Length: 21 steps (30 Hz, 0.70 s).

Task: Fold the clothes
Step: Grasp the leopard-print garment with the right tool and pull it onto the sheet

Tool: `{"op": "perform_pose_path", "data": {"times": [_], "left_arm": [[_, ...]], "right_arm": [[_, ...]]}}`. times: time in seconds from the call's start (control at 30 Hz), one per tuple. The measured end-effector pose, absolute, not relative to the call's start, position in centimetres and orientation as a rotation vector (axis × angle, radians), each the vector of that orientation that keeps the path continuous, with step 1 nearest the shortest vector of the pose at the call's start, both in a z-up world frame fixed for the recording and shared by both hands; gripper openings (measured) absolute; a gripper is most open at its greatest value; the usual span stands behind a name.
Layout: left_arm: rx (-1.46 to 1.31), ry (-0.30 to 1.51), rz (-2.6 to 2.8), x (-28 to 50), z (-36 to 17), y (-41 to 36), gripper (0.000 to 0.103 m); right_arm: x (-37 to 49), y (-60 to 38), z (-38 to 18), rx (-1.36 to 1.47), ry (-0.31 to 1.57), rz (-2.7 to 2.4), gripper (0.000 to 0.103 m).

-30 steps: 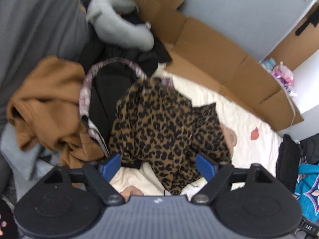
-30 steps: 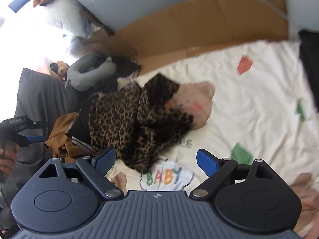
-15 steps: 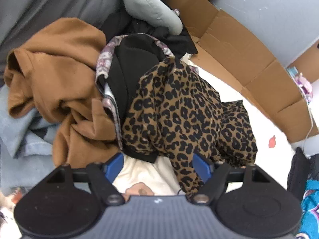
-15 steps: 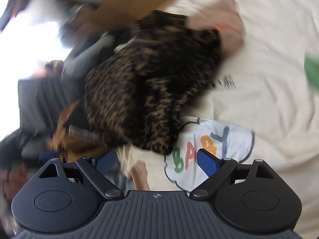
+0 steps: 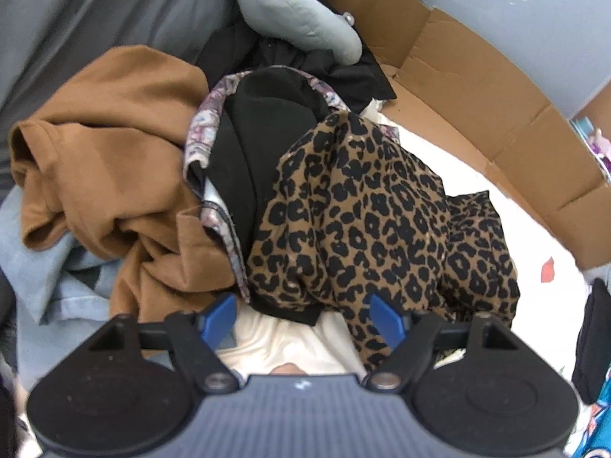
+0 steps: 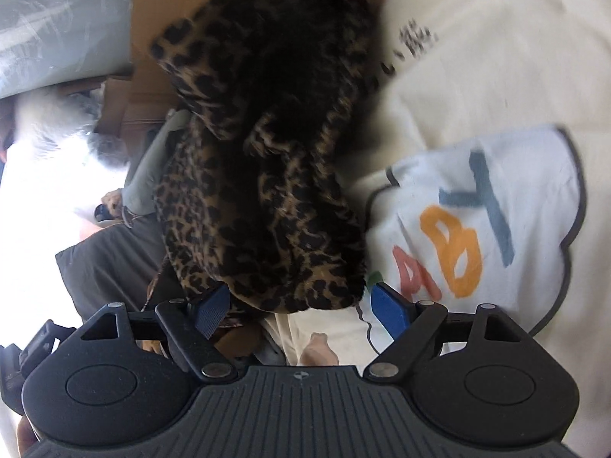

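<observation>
A crumpled leopard-print garment (image 5: 374,221) lies on a cream sheet (image 5: 275,339), on top of a pile of clothes. My left gripper (image 5: 301,313) points steeply down at its near hem, open, the black-edged hem between the blue fingertips (image 5: 219,311) without touching them. In the right wrist view the same leopard garment (image 6: 259,175) fills the middle. My right gripper (image 6: 299,303) is close to its lower edge; its jaws are closing with that edge between them, and the pads do not press on it.
Behind the leopard garment lie a brown garment (image 5: 114,152), a black one with floral trim (image 5: 259,145), light blue cloth (image 5: 49,267) and a grey neck pillow (image 5: 301,11). Cardboard (image 5: 477,87) lines the far side. The cream sheet (image 6: 477,57) bears a "BABY" cloud print (image 6: 477,221).
Both grippers have come down toward the pile. The right one dropped far and rolled, so the leopard garment now sits right at its fingertips. The left one sank a little.
</observation>
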<state>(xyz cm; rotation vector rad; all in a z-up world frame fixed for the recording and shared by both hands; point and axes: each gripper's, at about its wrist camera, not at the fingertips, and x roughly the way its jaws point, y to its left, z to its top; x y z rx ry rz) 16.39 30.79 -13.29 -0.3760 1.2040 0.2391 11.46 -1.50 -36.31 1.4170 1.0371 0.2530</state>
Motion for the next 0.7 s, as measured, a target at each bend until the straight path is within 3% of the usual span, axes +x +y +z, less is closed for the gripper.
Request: {"op": "perform_pose_path", "data": {"times": [0.27,0.37,0.47,0.53,0.57,0.6,0.7], "left_arm": [[-0.357,1.24,0.207,16.3,-15.5,29.8,0.079],[-0.362,1.244,0.209,16.0,-15.7,29.9,0.079],[-0.381,1.243,0.216,15.6,-15.8,30.3,0.08],[-0.38,1.243,0.225,15.2,-15.9,30.6,0.08],[-0.377,1.243,0.23,15.0,-15.9,30.6,0.08],[-0.375,1.244,0.235,14.8,-16.0,30.7,0.08],[-0.377,1.248,0.241,14.5,-15.9,30.7,0.08]], "right_arm": [[11.4,0.5,-39.6,1.641,1.083,0.195,0.083],[11.3,0.5,-40.3,1.743,1.051,0.121,0.076],[11.7,1.1,-40.3,1.776,1.038,0.109,0.061],[12.1,1.5,-40.3,1.769,1.055,0.109,0.039],[12.2,1.6,-40.3,1.766,1.063,0.111,0.022],[12.2,1.6,-40.2,1.769,1.058,0.119,0.016],[12.2,0.4,-39.1,1.718,1.019,0.121,0.012]]}}
